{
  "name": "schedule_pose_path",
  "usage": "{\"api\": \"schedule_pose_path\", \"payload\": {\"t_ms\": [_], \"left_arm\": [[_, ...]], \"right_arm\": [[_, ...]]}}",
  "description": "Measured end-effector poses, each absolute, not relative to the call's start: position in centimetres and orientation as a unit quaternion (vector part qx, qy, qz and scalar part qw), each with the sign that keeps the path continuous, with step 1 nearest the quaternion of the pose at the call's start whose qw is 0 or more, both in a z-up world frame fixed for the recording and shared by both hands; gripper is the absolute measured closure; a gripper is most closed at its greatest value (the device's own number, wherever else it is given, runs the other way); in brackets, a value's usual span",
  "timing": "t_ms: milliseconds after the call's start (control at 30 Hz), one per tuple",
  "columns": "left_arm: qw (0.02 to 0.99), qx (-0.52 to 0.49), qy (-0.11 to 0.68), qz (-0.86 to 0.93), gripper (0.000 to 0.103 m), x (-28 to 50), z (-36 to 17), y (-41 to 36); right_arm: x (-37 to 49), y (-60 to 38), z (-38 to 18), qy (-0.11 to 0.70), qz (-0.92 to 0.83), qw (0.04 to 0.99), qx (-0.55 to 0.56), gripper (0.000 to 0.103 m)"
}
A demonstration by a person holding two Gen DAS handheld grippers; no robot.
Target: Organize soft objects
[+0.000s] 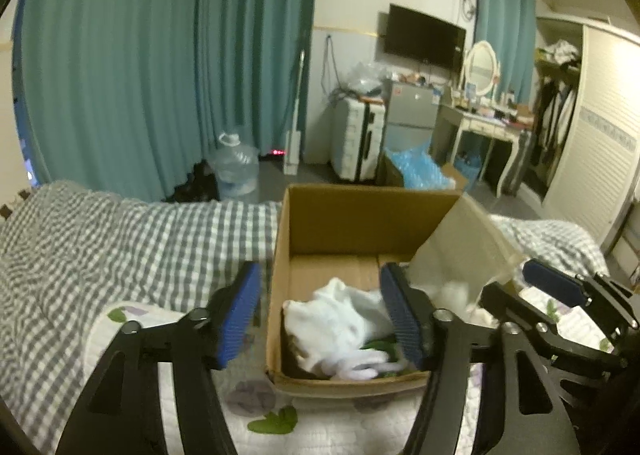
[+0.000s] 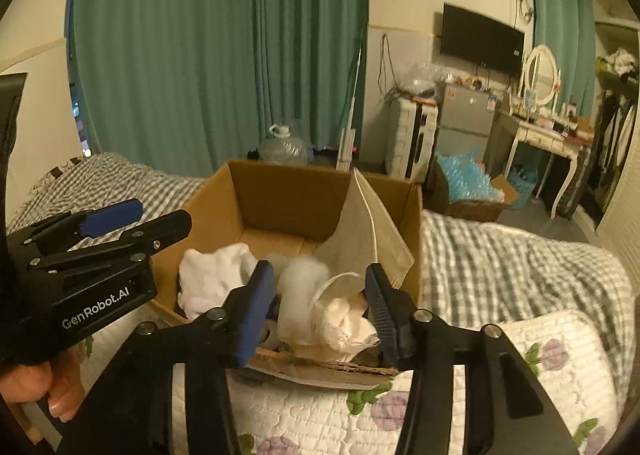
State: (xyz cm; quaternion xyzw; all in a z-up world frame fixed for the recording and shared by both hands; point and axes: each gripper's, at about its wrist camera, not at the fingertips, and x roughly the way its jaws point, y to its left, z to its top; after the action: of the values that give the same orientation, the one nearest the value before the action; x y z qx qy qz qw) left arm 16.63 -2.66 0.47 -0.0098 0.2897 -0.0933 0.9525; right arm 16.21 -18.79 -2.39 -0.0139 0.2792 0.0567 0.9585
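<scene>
An open cardboard box (image 1: 336,215) (image 2: 288,187) stands on the bed. Inside lie a white cloth (image 1: 340,315) (image 2: 216,279), a clear bag with white stuffing (image 2: 304,279), a cream lace-edged cloth (image 2: 344,327) and a beige bag (image 2: 372,231) leaning on the right wall. My left gripper (image 1: 320,315) is open and empty, held over the box's near left edge; it also shows in the right wrist view (image 2: 136,219). My right gripper (image 2: 318,307) is open, its jaws on either side of the cream cloth at the near edge.
The box rests on a white floral quilt (image 2: 540,367) over a grey checked blanket (image 1: 100,239). Beyond the bed are teal curtains (image 1: 160,55), a water jug (image 1: 236,167), a suitcase (image 1: 358,139), a small fridge (image 1: 412,111) and a dressing table (image 1: 492,127).
</scene>
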Motion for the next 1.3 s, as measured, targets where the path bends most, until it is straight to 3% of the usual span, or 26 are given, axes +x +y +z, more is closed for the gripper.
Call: {"api": "schedule_pose_path", "payload": {"t_ms": [133,200,267,433,633,733,900,1300], "left_arm": [[0.959,-0.018,0.268,-0.094,0.035,14.9,2.7,-2.3],[0.962,-0.02,0.257,-0.095,0.032,14.0,3.9,-2.0],[0.965,-0.024,0.242,-0.094,0.02,12.8,5.2,-1.5],[0.974,-0.028,0.206,-0.088,0.017,9.4,8.3,-0.3],[0.979,-0.026,0.184,-0.081,0.016,4.5,11.2,1.0],[0.98,-0.029,0.177,-0.081,0.0,1.8,12.2,1.7],[0.983,-0.037,0.157,-0.083,0.0,-2.4,13.1,3.0],[0.986,-0.046,0.14,-0.081,0.0,-9.6,13.5,4.4]], "right_arm": [[14.3,-18.7,-0.1,0.258,0.051,0.965,-0.018,0.05],[13.1,-18.6,1.1,0.247,0.049,0.968,-0.017,0.042],[12.0,-18.4,2.2,0.237,0.044,0.97,-0.018,0.037],[8.3,-18.0,5.3,0.214,0.044,0.976,-0.017,0.019],[2.9,-17.1,8.0,0.201,0.052,0.978,-0.023,0.014],[0.1,-16.8,9.2,0.198,0.061,0.978,-0.007,0.008],[-5.2,-16.4,11.4,0.176,0.061,0.983,0.003,0.0],[-13.5,-16.8,12.7,0.149,0.057,0.987,0.03,0.0]]}}
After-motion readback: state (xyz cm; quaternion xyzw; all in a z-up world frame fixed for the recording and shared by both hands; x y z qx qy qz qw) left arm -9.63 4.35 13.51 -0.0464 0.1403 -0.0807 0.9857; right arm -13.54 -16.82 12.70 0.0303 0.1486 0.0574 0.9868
